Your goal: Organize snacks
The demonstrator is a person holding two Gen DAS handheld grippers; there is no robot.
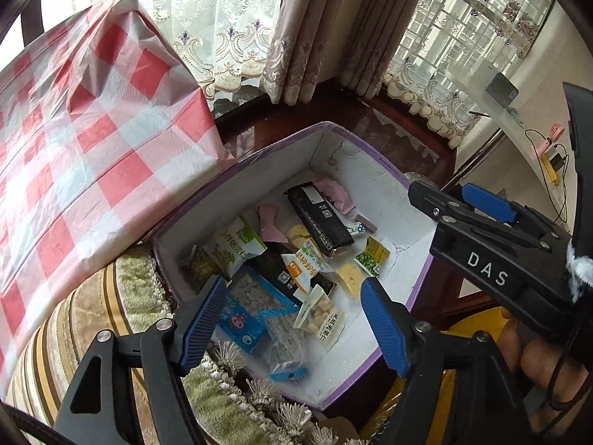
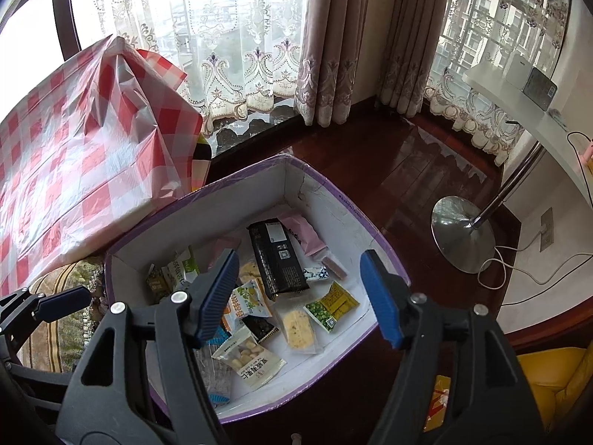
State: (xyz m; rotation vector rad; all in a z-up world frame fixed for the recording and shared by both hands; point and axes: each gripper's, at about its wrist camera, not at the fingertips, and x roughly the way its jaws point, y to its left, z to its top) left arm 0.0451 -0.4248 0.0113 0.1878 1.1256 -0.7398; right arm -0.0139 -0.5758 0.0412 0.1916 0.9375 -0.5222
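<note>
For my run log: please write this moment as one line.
left gripper: open, empty | right gripper: open, empty | snacks: in box

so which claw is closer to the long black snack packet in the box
Right, probably. The right claw hangs open above the box with the long black snack packet showing between its fingers. The left claw, also open, hovers over the box's near end.

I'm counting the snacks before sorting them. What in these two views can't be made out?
- Left wrist: left gripper fingers hide the packets at the near end of the box.
- Right wrist: right gripper finger covers packets beside the black packet.
- Both: packet print too small to read.
</note>
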